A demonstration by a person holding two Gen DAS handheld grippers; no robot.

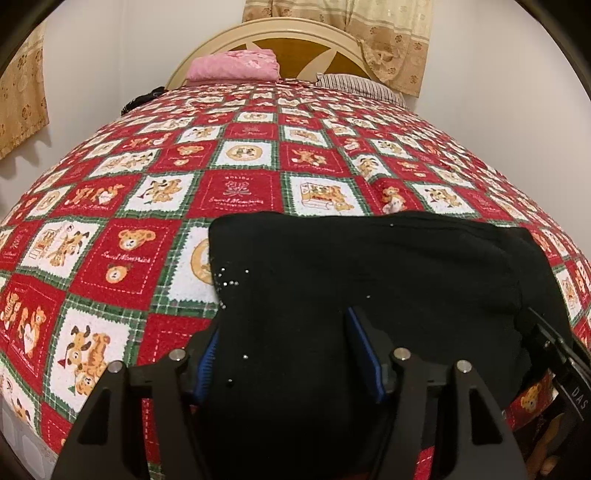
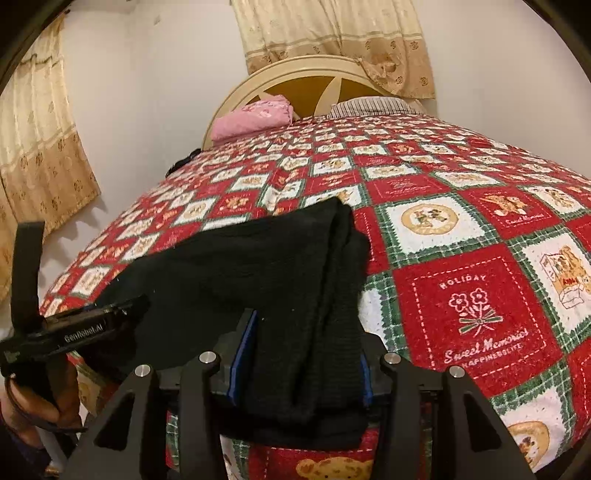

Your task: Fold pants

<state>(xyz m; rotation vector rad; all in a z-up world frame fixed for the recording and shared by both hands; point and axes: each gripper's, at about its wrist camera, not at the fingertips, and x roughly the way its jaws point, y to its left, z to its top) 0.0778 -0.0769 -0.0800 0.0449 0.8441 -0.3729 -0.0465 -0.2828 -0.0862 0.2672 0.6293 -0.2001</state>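
Black knit pants (image 1: pixel 369 266), soft and ribbed, lie bunched in a partly folded stack on the near part of a bed, directly ahead of both hand-held grippers and reaching back between their fingers. The bed is covered by a red, white and green patchwork quilt (image 1: pixel 229 192) printed with teddy bears.

What could go wrong from here, as a judgement: the fabric is thick and layered, so a lift may carry only the top layers and let the lower ones slide out, undoing the fold. If the two sides rise unevenly, the stack could skew or drag the quilt into wrinkles.

The left hand-held gripper (image 1: pixel 288 354) has its blue-padded fingers (image 1: pixel 364 350) set moderately apart, with a thick bundle of the black cloth filling the space between them; it appears to be pinching that bundle. The right hand-held gripper (image 2: pixel 299 354) is likewise partly spread, its blue pads (image 2: pixel 243 347) pressing on either side of a ribbed fold of the pants near their right edge.

In the right view, the left hand-held gripper sits off to the left, just beside the cloth. Far ahead of both, at the head of the bed, a pink folded cloth (image 1: pixel 236 64) rests against a cream curved headboard (image 1: pixel 295 33).
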